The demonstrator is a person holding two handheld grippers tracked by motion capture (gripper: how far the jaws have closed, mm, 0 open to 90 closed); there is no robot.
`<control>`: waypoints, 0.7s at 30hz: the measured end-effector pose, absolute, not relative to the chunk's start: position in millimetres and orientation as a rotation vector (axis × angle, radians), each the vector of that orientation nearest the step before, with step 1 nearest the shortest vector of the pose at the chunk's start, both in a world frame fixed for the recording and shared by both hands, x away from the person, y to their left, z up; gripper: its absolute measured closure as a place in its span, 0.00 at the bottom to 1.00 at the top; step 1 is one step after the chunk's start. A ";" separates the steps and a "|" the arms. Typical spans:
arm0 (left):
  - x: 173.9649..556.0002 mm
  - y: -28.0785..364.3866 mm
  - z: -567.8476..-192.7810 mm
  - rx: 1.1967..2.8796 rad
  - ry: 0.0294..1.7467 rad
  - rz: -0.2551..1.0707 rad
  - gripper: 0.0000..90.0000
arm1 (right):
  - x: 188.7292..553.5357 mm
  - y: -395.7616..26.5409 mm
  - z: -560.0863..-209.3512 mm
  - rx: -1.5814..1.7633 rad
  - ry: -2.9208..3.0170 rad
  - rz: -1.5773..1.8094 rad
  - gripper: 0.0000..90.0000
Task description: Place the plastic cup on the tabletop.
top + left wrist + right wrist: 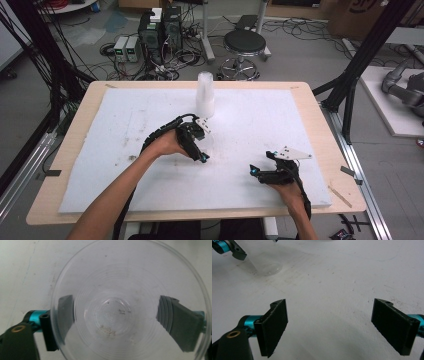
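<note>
- Clear plastic cup (130, 307) is seen upright on the white foam board (260, 125), between the jaws of the left gripper (202, 150); its mouth faces the camera.
- Left jaws are spread at both sides of the cup, seen through its wall; contact cannot be told.
- Stack of cups (205, 95) stands well behind.
- Right gripper (329, 325) is held open, nothing between its jaws, low over the board.

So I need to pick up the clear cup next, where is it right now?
The clear plastic cup stands upright on the white foam board, mid-table between the left gripper's jaws, in front of the white cup stack.
</note>
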State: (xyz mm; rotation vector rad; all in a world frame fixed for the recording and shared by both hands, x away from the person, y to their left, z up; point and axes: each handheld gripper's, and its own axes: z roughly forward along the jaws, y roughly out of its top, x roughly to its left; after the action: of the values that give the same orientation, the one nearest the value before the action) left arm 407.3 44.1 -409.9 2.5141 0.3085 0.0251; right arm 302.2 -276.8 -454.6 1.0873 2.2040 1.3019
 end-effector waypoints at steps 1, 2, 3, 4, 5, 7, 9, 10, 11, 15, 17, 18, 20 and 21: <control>407.6 44.0 -409.8 2.507 0.311 0.020 0.13 | 301.7 -276.7 -454.3 1.097 2.204 1.308 0.15; 407.7 43.8 -409.6 2.505 0.312 0.017 0.11 | 301.4 -276.8 -454.3 1.104 2.204 1.308 0.15; 407.4 43.6 -409.5 2.507 0.308 0.019 0.10 | 301.6 -276.8 -454.3 1.099 2.204 1.309 0.15; 406.9 43.4 -409.7 2.508 0.309 0.013 0.10 | 301.7 -276.9 -454.4 1.096 2.204 1.307 0.15; 406.8 43.5 -410.1 2.512 0.311 0.007 0.09 | 302.2 -276.9 -454.5 1.089 2.205 1.306 0.15; 406.7 44.5 -410.9 2.507 0.316 0.009 0.09 | 302.2 -277.0 -454.5 1.086 2.207 1.306 0.15; 406.4 47.6 -412.0 2.492 0.328 0.008 0.09 | 301.9 -277.1 -454.5 1.087 2.207 1.308 0.15; 405.7 49.4 -413.3 2.487 0.340 0.011 0.09 | 301.9 -277.0 -454.4 1.087 2.208 1.311 0.15; 405.0 51.5 -414.4 2.484 0.343 0.013 0.09 | 302.0 -277.1 -454.5 1.086 2.208 1.309 0.15; 400.3 63.0 -413.1 2.454 0.363 0.024 0.09 | 302.0 -276.5 -454.5 1.093 2.216 1.305 0.15; 397.1 70.9 -410.7 2.421 0.370 0.033 0.09 | 301.9 -276.8 -454.6 1.084 2.213 1.308 0.15; 397.1 70.9 -410.7 2.421 0.370 0.033 0.09 | 301.9 -276.8 -454.6 1.084 2.213 1.308 0.15; 391.4 84.1 -409.4 2.398 0.388 0.052 0.09 | 301.5 -277.9 -454.3 1.087 2.206 1.320 0.15; 388.4 91.9 -409.0 2.379 0.401 0.059 0.09 | 301.5 -277.9 -454.3 1.091 2.206 1.323 0.15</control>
State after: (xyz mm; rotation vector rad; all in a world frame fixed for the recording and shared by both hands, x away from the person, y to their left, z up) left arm 388.4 91.9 -409.0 2.3792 0.4008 0.0593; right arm 301.5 -277.9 -454.3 1.0913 2.2057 1.3229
